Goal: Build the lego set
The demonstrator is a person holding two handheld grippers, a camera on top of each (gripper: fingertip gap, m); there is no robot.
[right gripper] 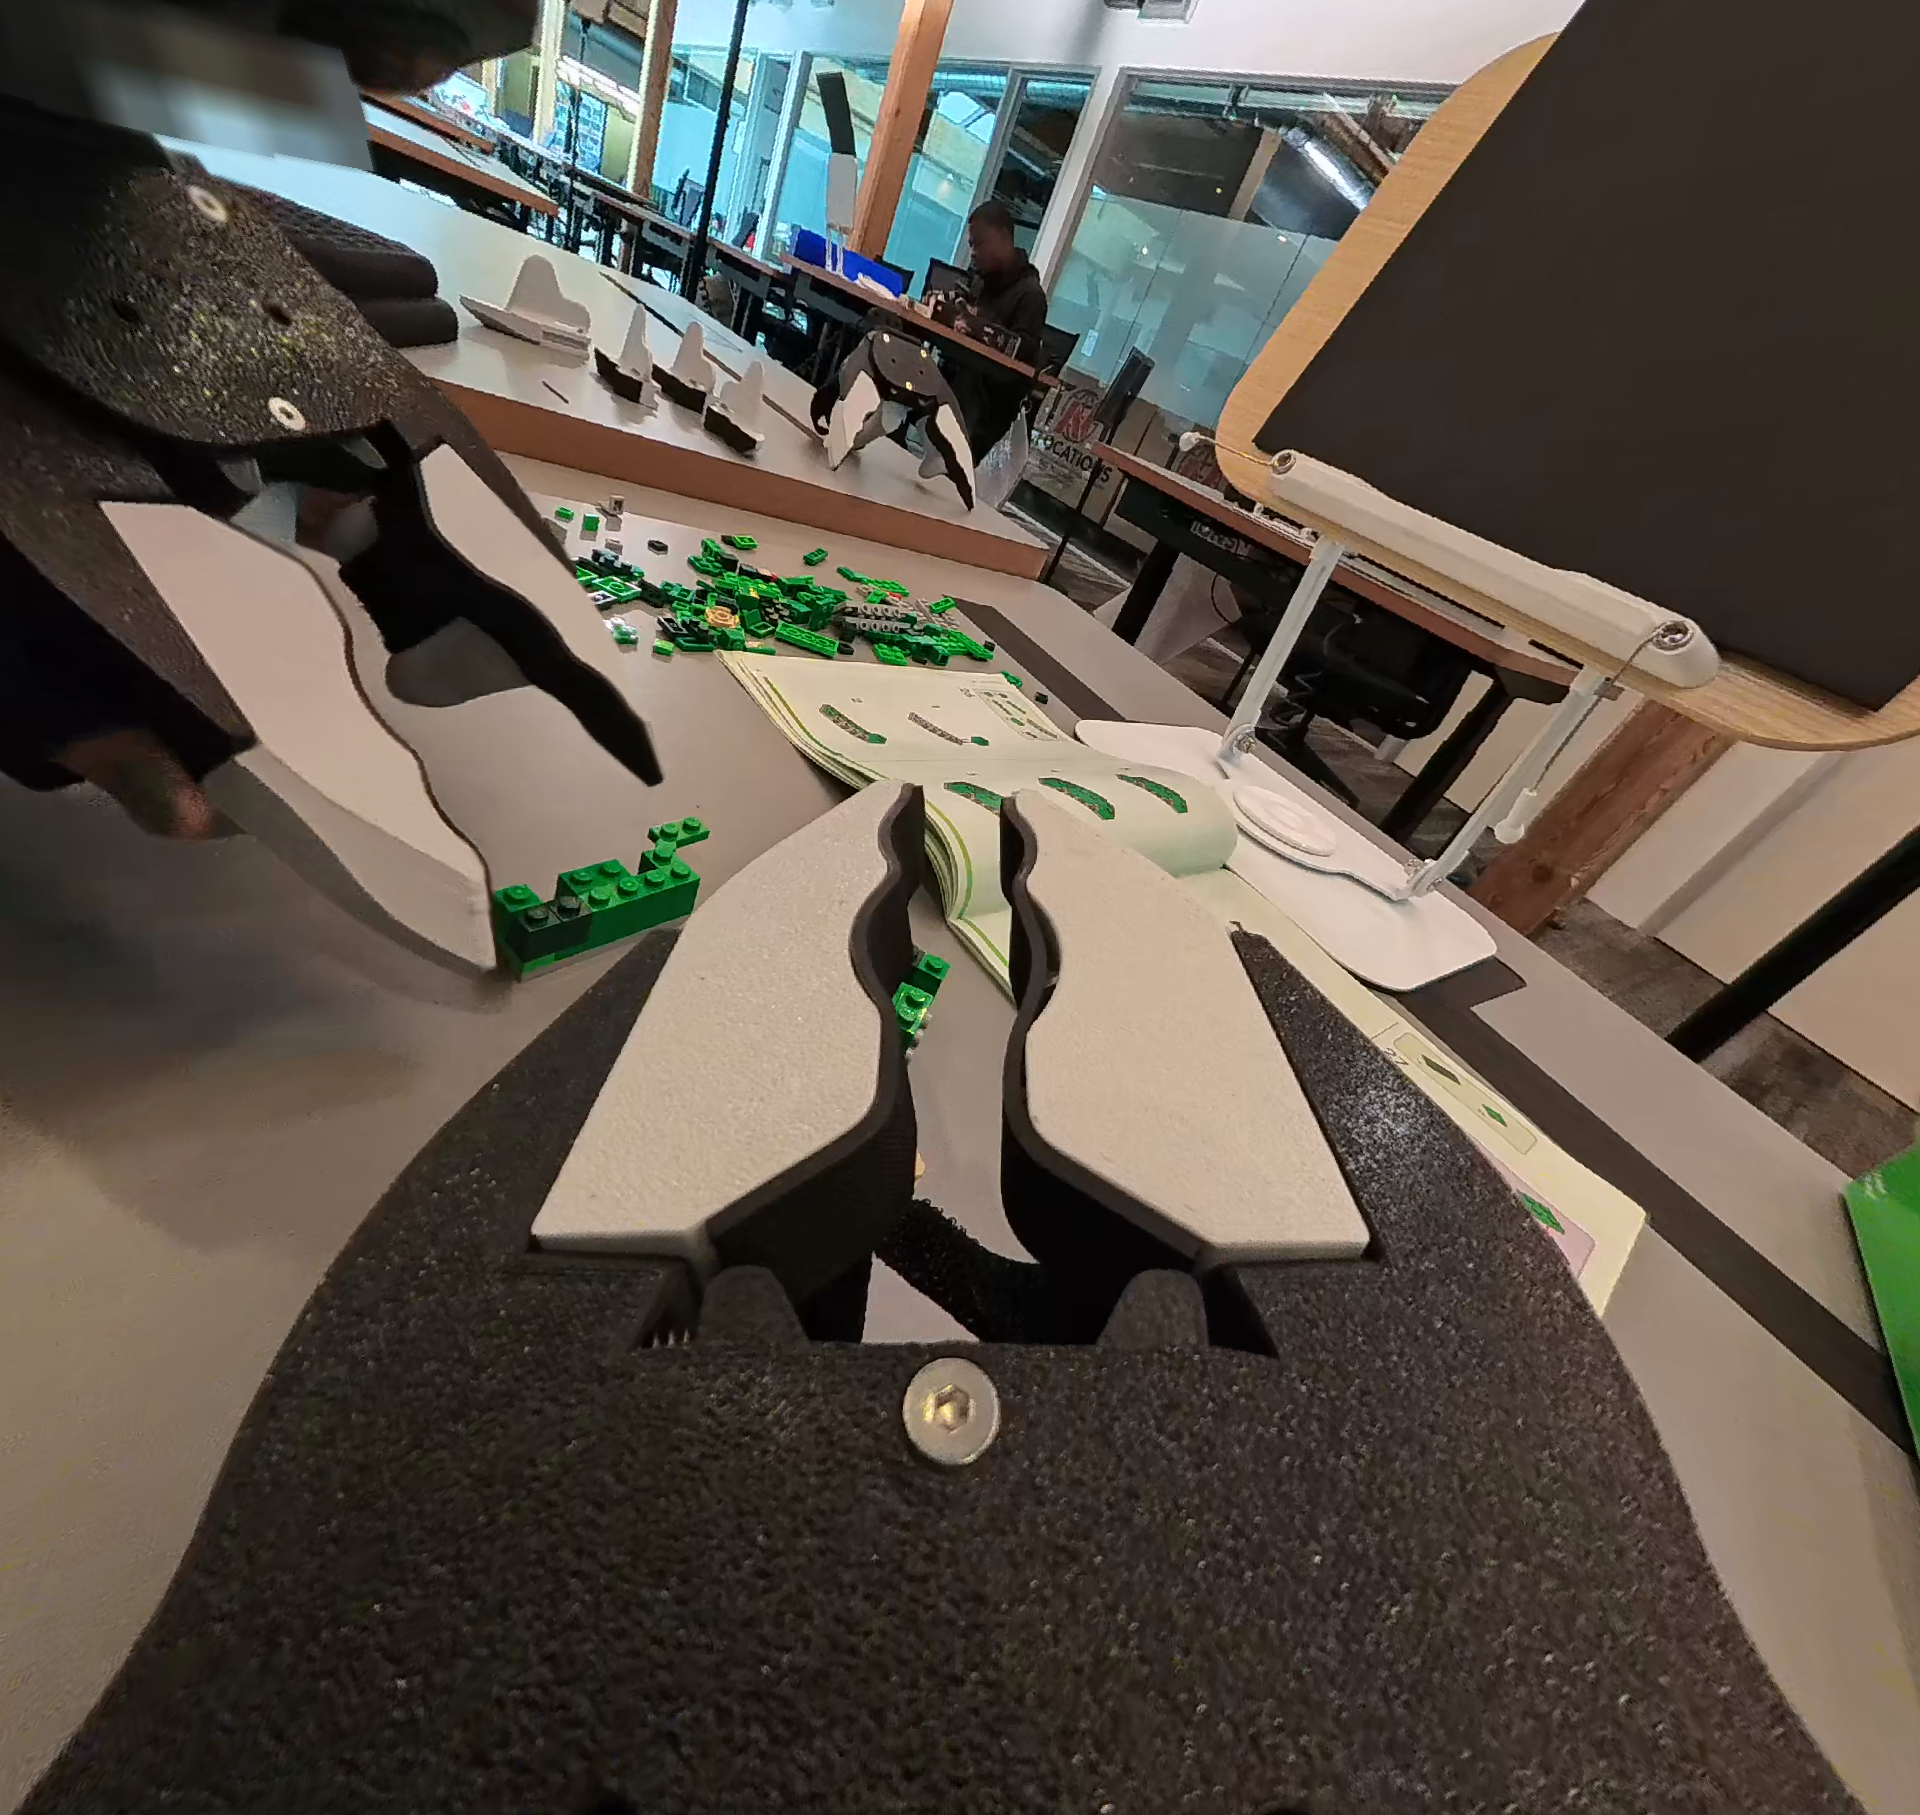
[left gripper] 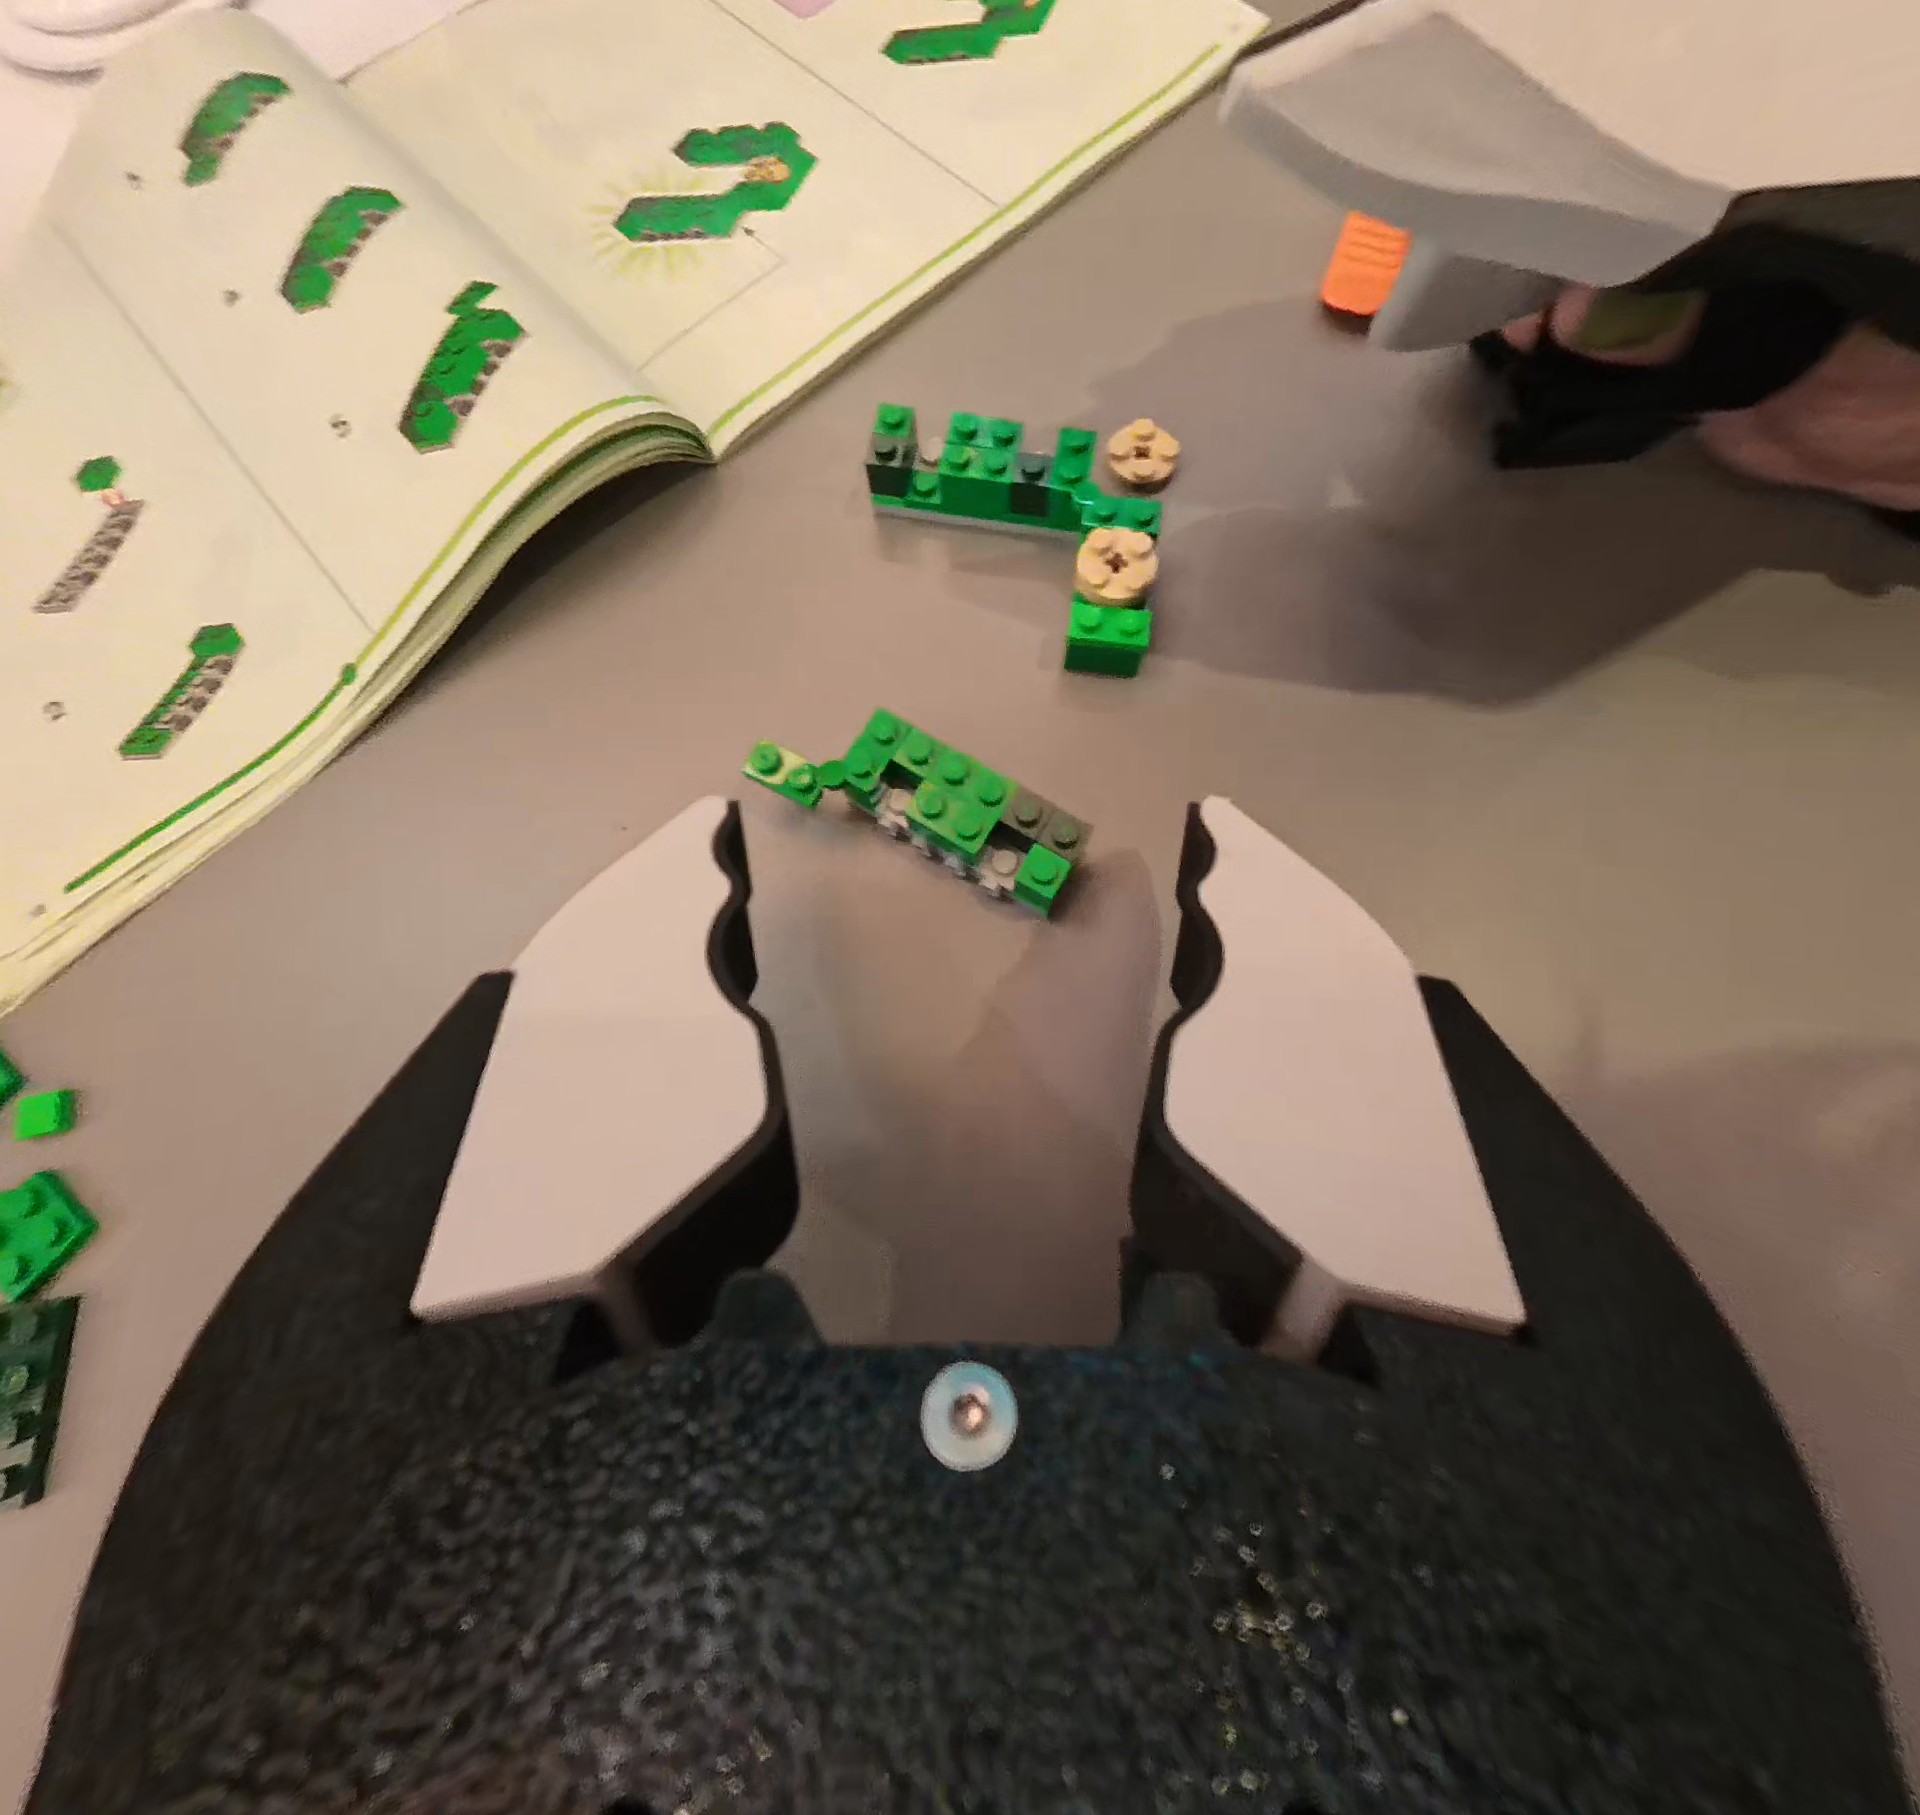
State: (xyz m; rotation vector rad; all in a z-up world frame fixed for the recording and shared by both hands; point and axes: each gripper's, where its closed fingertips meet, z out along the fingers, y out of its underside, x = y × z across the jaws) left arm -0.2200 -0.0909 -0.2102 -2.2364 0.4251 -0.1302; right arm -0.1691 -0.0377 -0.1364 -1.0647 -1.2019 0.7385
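Left gripper [left gripper: 961, 815] is hovering spread over the nearer green lego section [left gripper: 925, 809], seemingly lining up a grasp; right gripper [right gripper: 961, 809], nearly pressed together, is holding nothing.

Your grey surface [left gripper: 1351, 934] w/ open instr. booklet [left gripper: 436, 311], two green lego sub-builds [left gripper: 1023, 498] [left gripper: 935, 809], loose green bricks [right gripper: 790, 607], orange piece [left gripper: 1363, 264], white lamp base [right gripper: 1340, 872]

The open pale-green paper instruction booklet [left gripper: 582, 238] on the grey bench [left gripper: 1455, 882] carries small printed step marks, too blurred to read. A far background sign [right gripper: 1075, 461] bears lettering.
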